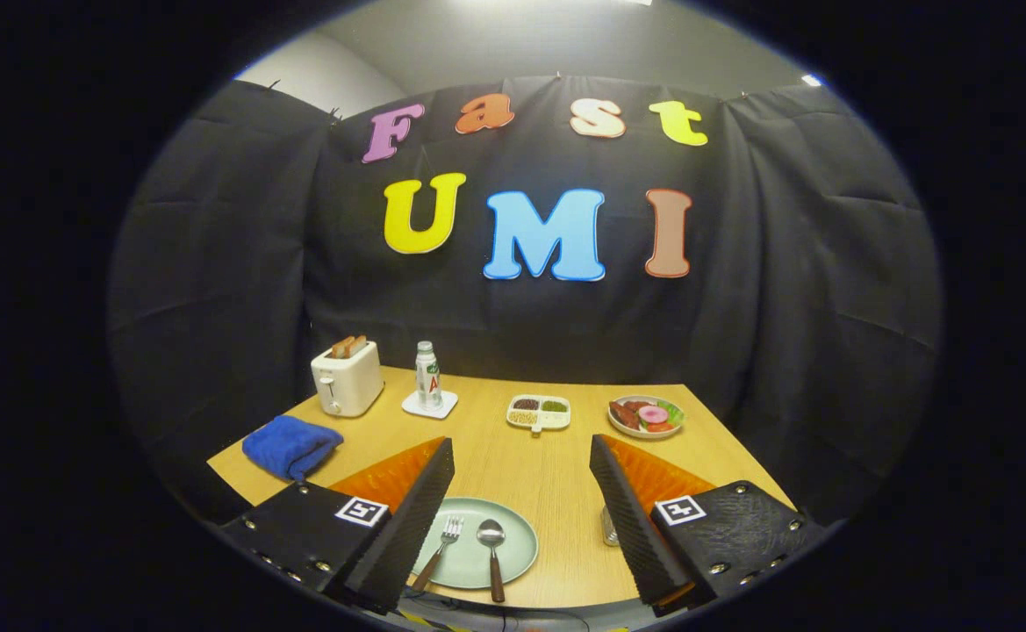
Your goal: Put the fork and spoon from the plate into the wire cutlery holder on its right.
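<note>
**My gripper's look**

My gripper (pixel 521 456) had two wedge-shaped fingers with ribbed inner faces. Each textured housing carried a square black-and-white marker and small round screws. The fingers stood wide apart above the plate (pixel 513 549).

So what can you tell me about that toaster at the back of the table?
The toaster is a small cream-white box with rounded corners, smooth like plastic, standing upright at the table's far left corner. Two browned slices stick up from its slots, and a lever shows on its near end. A blue cloth lies apart in front.
</note>
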`<state>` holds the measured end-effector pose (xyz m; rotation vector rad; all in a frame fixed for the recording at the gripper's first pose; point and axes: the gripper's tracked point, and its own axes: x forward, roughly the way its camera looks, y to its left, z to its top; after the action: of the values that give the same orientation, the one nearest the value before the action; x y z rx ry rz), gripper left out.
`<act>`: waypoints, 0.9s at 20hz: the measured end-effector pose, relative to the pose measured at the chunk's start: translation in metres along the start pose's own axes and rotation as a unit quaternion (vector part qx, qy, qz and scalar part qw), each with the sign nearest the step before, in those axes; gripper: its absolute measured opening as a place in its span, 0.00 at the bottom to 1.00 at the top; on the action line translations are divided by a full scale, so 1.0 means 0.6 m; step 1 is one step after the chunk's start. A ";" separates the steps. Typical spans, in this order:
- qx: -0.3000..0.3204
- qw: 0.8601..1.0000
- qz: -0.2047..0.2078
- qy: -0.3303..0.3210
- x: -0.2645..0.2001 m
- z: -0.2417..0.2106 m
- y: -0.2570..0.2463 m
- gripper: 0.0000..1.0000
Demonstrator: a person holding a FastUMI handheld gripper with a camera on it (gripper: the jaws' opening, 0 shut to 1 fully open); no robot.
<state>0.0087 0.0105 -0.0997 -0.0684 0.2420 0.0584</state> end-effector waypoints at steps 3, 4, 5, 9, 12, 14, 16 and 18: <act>-0.010 0.999 0.013 0.043 0.016 -0.047 0.010 0.95; -0.015 0.998 0.016 0.057 0.021 -0.061 0.014 0.95; -0.019 0.997 0.021 0.071 0.026 -0.078 0.018 0.95; -0.037 0.987 0.047 0.149 0.041 -0.156 0.038 0.95; -0.050 0.973 0.068 0.215 0.043 -0.223 0.040 0.95; -0.062 0.960 0.081 0.262 0.040 -0.270 0.038 0.92; -0.076 0.946 0.093 0.301 0.039 -0.312 0.036 0.91; -0.086 0.931 0.110 0.338 0.035 -0.349 0.039 0.90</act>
<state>-0.0223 0.0193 -0.3088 -0.2369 0.9364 0.2818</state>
